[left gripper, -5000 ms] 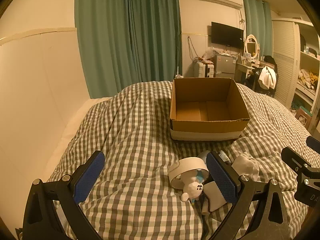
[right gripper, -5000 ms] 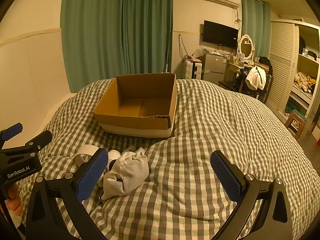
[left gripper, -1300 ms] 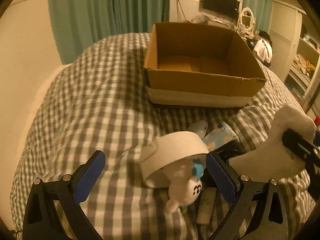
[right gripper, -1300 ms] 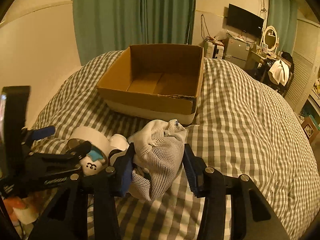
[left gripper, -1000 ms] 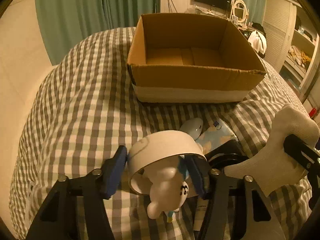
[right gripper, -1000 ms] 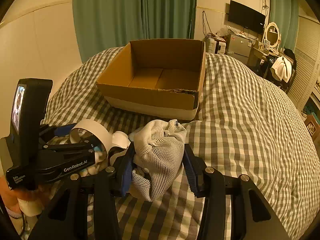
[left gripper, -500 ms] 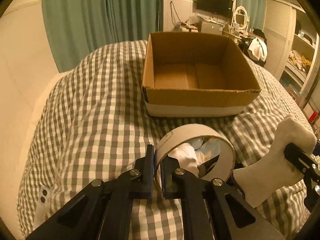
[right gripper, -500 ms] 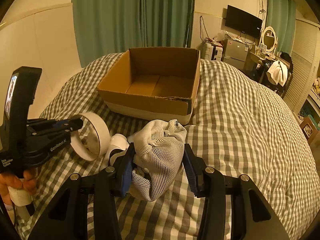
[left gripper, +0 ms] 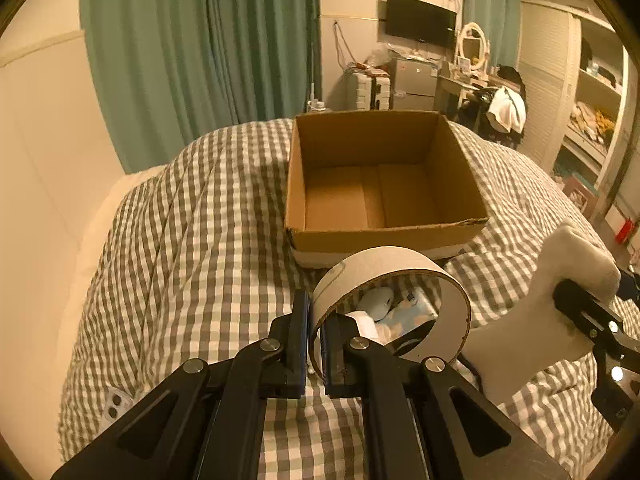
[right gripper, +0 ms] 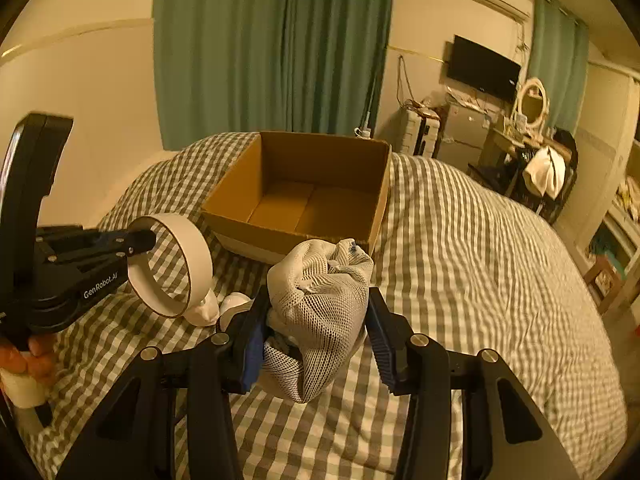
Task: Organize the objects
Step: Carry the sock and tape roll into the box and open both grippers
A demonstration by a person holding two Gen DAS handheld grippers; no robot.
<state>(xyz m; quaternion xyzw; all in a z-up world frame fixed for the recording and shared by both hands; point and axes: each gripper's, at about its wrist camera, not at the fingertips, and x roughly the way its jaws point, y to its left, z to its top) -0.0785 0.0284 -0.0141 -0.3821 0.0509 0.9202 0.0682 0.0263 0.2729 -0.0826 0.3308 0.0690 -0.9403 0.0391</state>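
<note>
left gripper (left gripper: 316,332): clamped tight on the wall of the tape roll (left gripper: 390,308), 1 finger inside the ring and 1 outside; the roll hangs clear of the checked duvet (left gripper: 192,248)
right gripper (right gripper: 316,334): squeezing a bundled white mesh bag (right gripper: 320,312) between its blue pads, bundle bulging above and drooping below the jaws
cardboard box (left gripper: 380,184): open and empty, at 12 o'clock from both grippers, just beyond them
still on the duvet: a white toy figure (right gripper: 202,310) and small items, seen through the ring at 5 o'clock of the box
step in hand: judged to be carrying both loads to the box
doing it well: clear the near rim before lowering; keep the thin grip on the roll level so it does not pivot; release each low inside, on separate sides
</note>
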